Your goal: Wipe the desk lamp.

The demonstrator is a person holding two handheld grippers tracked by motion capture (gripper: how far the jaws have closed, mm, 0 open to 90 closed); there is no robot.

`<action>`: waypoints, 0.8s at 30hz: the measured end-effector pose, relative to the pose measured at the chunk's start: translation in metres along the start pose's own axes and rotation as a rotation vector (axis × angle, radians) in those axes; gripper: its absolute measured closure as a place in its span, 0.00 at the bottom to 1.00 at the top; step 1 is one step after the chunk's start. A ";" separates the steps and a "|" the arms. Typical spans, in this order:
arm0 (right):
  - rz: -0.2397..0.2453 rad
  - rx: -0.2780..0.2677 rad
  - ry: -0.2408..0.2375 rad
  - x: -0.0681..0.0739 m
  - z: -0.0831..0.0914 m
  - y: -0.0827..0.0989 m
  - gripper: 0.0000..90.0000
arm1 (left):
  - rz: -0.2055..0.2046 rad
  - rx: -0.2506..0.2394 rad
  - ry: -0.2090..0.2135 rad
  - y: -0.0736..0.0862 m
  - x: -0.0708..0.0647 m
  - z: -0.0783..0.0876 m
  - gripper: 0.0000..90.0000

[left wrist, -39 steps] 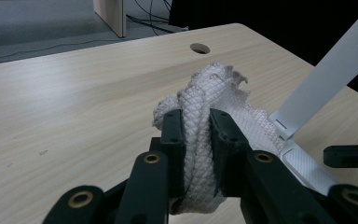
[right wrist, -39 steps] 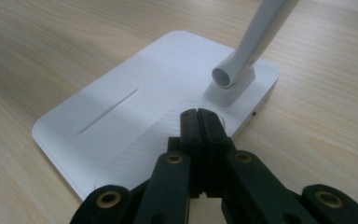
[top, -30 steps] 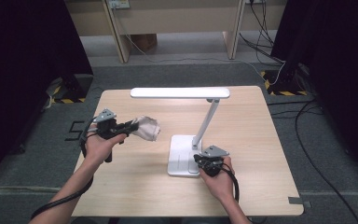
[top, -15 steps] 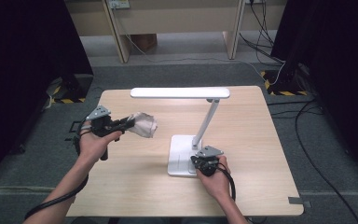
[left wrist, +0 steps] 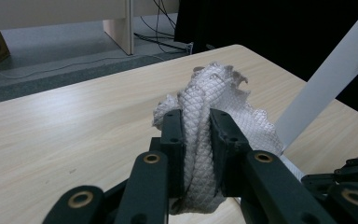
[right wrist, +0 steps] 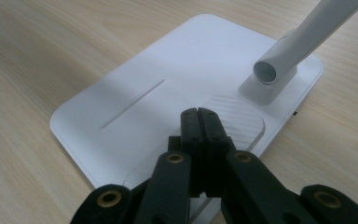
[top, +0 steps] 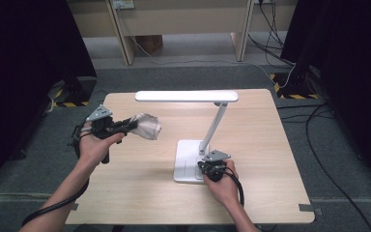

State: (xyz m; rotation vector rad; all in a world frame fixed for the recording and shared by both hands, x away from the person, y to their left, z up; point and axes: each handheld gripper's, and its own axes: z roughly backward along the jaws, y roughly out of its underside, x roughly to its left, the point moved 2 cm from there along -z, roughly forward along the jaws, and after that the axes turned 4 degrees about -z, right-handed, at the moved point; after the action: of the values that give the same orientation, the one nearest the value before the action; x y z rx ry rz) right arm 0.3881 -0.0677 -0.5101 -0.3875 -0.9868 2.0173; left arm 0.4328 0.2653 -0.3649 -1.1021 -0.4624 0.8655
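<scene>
A white desk lamp stands on the table, its flat base (top: 187, 157) (right wrist: 168, 88) near the front middle, its arm (top: 216, 125) slanting up to a long head (top: 186, 96). My right gripper (top: 207, 167) (right wrist: 198, 114) is shut with nothing in it, jaw tips over the ribbed patch (right wrist: 235, 119) at the base's near edge. My left gripper (top: 125, 125) (left wrist: 196, 126) is shut on a bunched white cloth (top: 146, 125) (left wrist: 216, 100), held above the table's left side. In the left gripper view the lamp arm (left wrist: 331, 74) crosses at the right.
The wooden table (top: 251, 121) has free room at its right and back. Behind it stand desk legs (top: 123, 29) and trailing cables (top: 275, 19) on a grey floor. A dark curtain (top: 348, 58) hangs on the right.
My left gripper with the cloth has shifted slightly left and back. My right gripper has edged a little toward the lamp base.
</scene>
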 end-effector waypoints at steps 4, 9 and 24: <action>0.005 -0.001 0.000 0.001 0.000 0.000 1.00 | -0.006 -0.003 -0.005 -0.004 0.000 0.002 0.85; 0.005 0.003 0.008 0.002 0.000 -0.001 1.00 | -0.011 -0.009 -0.010 -0.010 0.000 0.006 0.85; 0.008 0.004 0.014 0.002 0.000 0.000 1.00 | -0.014 -0.086 -0.012 -0.035 0.000 0.025 0.85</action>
State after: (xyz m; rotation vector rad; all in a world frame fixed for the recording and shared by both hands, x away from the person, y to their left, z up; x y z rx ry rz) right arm 0.3871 -0.0657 -0.5096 -0.4033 -0.9741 2.0206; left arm 0.4280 0.2737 -0.3232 -1.1714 -0.5207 0.8470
